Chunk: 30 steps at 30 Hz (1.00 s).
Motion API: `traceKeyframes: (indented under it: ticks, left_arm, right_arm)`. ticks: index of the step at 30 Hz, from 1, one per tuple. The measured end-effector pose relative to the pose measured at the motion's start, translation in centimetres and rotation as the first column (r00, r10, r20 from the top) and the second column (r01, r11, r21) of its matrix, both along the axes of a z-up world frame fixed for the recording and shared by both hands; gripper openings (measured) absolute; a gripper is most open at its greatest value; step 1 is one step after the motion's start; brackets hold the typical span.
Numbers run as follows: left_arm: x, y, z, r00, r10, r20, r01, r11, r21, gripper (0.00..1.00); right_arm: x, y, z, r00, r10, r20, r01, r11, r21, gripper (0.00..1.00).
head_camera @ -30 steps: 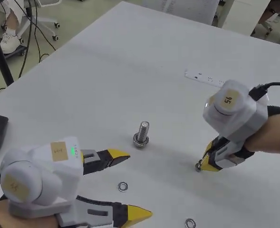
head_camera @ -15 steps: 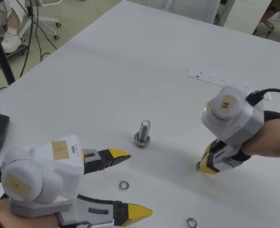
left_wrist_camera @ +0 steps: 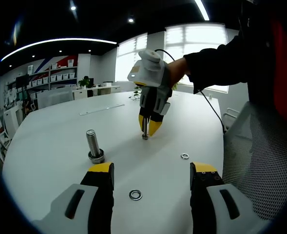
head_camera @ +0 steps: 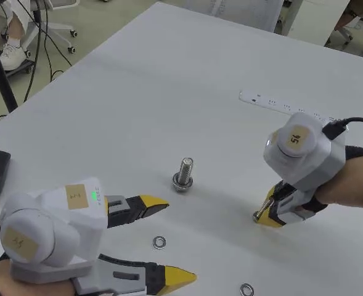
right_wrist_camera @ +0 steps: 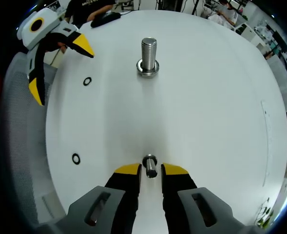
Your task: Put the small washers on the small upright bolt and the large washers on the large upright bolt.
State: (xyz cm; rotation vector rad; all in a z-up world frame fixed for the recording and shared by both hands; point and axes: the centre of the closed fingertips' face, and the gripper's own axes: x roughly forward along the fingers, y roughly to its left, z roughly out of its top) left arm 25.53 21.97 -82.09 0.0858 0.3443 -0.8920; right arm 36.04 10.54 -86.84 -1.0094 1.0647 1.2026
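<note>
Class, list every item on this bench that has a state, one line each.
large bolt, standing upright.
small bolt, upright between the right tongs.
two loose washers, lying flat, on neither bolt.
left tongs, open, empty.
right tongs, narrow around the small bolt; grip unclear.

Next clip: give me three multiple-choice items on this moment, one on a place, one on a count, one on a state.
1. Where is the small silver metal bolt?
A) between the right gripper's jaws
B) on the floor
C) inside a box

2. How many small silver ring washers lie loose on the white table?
A) none
B) two
C) five

3. The left gripper's jaws are:
A) shut
B) clamped on a washer
C) open

Answers:
1. A: the yellow-tipped jaws closely flank it.
2. B: one and another.
3. C: a wide gap separates the tips.
</note>
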Motion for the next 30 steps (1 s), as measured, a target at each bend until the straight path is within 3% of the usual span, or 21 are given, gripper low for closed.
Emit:
traceKeyframes:
  ticks: [7, 17, 30]
  left_arm:
    - [-0.1, -0.1, 0.0, 1.000, -0.004, 0.000, 0.004, 1.000, 0.002, 0.62]
    - [-0.1, -0.2, 0.2, 1.000, -0.008, 0.000, 0.008, 1.000, 0.005, 0.62]
    - [-0.2, -0.3, 0.7, 1.000, -0.010, 0.016, 0.009, 1.000, 0.013, 0.61]
  right_arm:
    - [-0.8, -1.1, 0.0, 1.000, -0.012, -0.006, 0.012, 1.000, -0.008, 0.18]
    - [-2.1, -1.0, 0.9, 1.000, -0.019, 0.004, 0.019, 1.000, 0.014, 0.18]
    - [-7.2, 0.4, 1.8, 0.999, 0.036, -0.029, -0.034, 0.997, 0.063, 0.19]
